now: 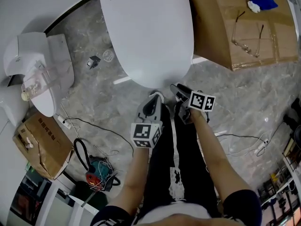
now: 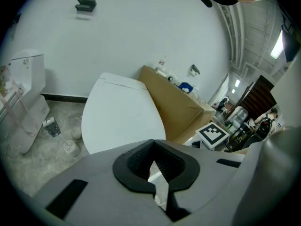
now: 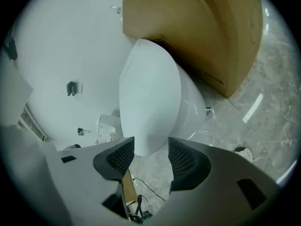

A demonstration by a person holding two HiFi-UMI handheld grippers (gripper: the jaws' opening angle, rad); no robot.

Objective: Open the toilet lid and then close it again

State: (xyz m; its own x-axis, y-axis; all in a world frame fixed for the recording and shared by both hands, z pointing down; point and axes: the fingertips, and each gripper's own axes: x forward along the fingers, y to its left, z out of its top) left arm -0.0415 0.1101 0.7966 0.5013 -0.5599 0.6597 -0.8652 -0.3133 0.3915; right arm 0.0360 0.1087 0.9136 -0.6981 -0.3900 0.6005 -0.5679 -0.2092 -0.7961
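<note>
Only print I can spot is the black-and-white square marker on each tool's cube. The toilet lid [image 1: 148, 32] is down flat, just ahead of both tools. The left tool [image 2: 151, 147] is clamped closed on nothing. The right tool [image 3: 151, 157] is spread wide, with the lid's front rim showing in its gap, pads not pressing it.

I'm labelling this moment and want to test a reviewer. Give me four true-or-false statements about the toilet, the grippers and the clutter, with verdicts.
1. The toilet lid is down. True.
2. The right gripper's jaws are shut. False: they stand apart.
3. The left gripper's jaws are together. True.
4. The eyeglasses lie on the floor. False: they lie on the cardboard box beside the toilet.
</note>
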